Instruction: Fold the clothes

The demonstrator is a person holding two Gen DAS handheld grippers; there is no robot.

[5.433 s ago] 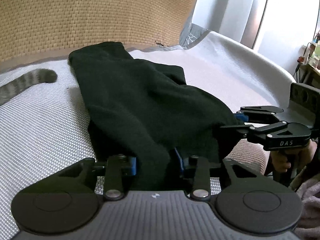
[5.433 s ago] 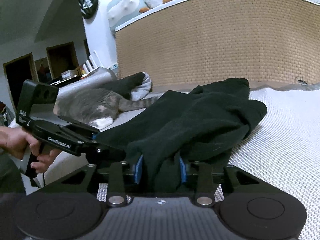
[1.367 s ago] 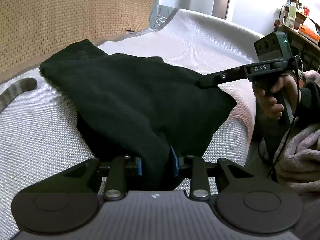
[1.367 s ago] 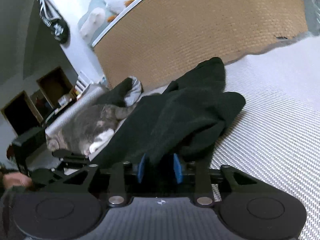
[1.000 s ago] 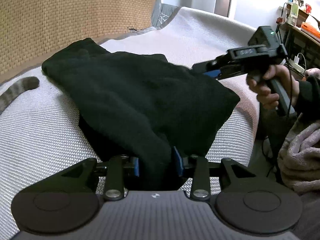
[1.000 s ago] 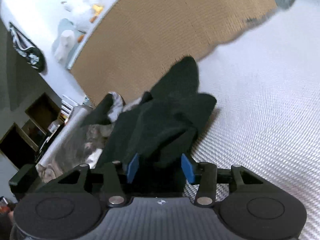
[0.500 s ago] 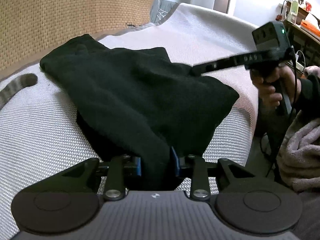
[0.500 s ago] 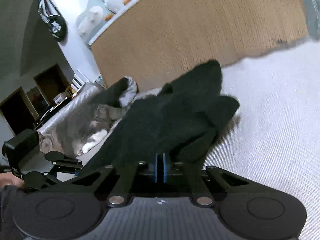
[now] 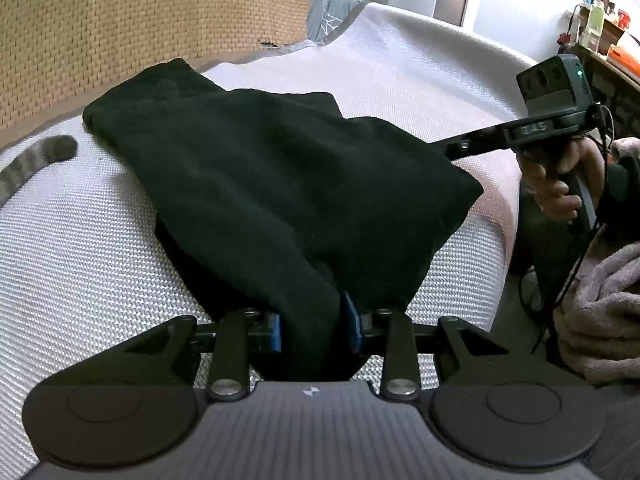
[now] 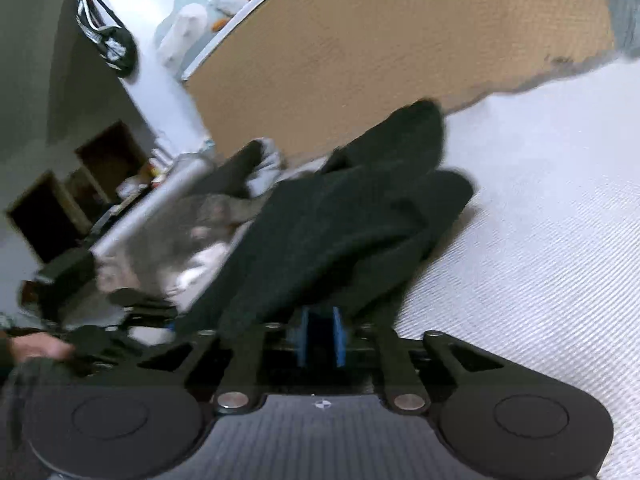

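Left tool (image 9: 311,328) grips the black garment (image 9: 280,184); right tool (image 10: 320,340) parting.

left hand-held gripper (image 9: 312,328): black frame | blue pads | 2 silver screws

The black garment (image 9: 280,184) is a soft, matt, fleecy-looking cloth that takes almost no shine, lying on a pale mattress cover (image 9: 80,264) of coarse, visibly woven fabric. Behind it the headboard (image 9: 140,16) shows a rough tan basket-weave, like rattan or straw matting. The left gripper (image 9: 314,326) is matt black plastic with blue pads (image 9: 352,322) and small shiny metal pins (image 9: 400,385), its housing finely ribbed.
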